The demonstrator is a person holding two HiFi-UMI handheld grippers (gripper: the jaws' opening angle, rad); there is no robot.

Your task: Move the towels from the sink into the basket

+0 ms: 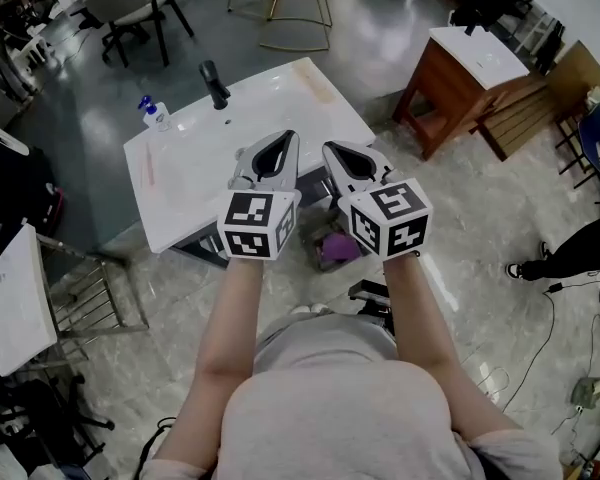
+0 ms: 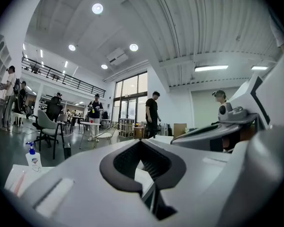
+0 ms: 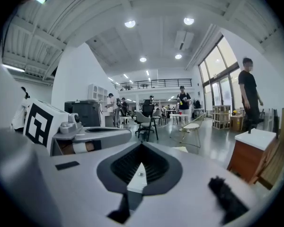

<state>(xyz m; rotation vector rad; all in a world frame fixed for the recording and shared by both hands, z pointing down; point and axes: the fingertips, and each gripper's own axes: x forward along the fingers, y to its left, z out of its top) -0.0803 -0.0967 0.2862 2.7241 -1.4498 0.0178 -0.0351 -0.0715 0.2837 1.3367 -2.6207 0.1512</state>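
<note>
In the head view a white sink counter (image 1: 195,163) with a black faucet (image 1: 215,84) stands in front of me. I hold both grippers side by side above its near edge, pointing away from me. My left gripper (image 1: 288,138) is shut with nothing between its jaws, and so is my right gripper (image 1: 330,150). The left gripper view shows its jaws (image 2: 141,142) closed and empty. The right gripper view shows the same for the right gripper (image 3: 142,144). A purple object (image 1: 338,249) lies low beneath the grippers; I cannot tell what it is. No towel shows on the counter.
A blue-capped soap bottle (image 1: 155,114) stands at the counter's far left corner. A wooden cabinet with a white top (image 1: 470,73) is at the right. A metal rack (image 1: 95,303) and a white table (image 1: 15,308) are at the left. A person's legs (image 1: 580,253) show at the right edge.
</note>
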